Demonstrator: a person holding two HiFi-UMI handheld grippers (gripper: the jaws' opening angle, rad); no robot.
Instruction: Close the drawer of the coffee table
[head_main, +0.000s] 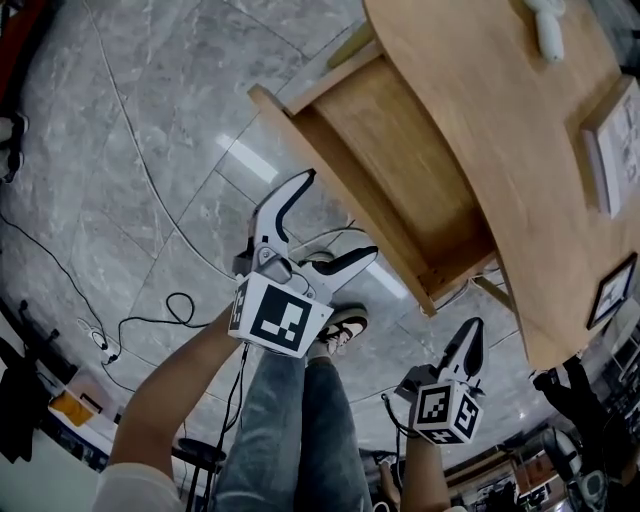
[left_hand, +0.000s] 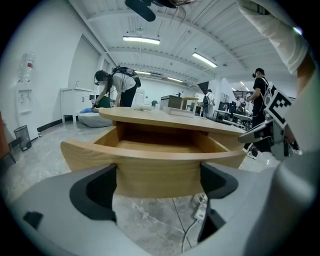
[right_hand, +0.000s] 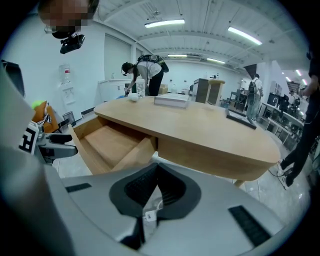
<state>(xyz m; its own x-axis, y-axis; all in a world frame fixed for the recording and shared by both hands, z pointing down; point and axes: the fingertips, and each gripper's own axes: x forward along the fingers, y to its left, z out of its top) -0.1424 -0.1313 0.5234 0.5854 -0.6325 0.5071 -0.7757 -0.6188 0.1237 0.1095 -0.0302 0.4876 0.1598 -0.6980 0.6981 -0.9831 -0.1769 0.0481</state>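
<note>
The wooden coffee table (head_main: 500, 110) fills the upper right of the head view. Its drawer (head_main: 390, 160) stands pulled out toward the lower left and looks empty. My left gripper (head_main: 335, 218) is open just in front of the curved drawer front (left_hand: 157, 167), facing it; the dark pads (left_hand: 95, 192) hold nothing and the front lies a little beyond them. My right gripper (head_main: 470, 335) is shut on nothing, lower right, near the table's corner. In the right gripper view its jaws (right_hand: 157, 172) meet below the table edge (right_hand: 215, 150), with the open drawer (right_hand: 107, 145) to the left.
Cables (head_main: 150, 320) trail over the grey marble floor. The person's legs and shoes (head_main: 340, 325) stand below the drawer. A book (head_main: 615, 150), a white object (head_main: 548, 30) and a dark frame (head_main: 612, 290) lie on the table. Other people work in the background (left_hand: 117, 87).
</note>
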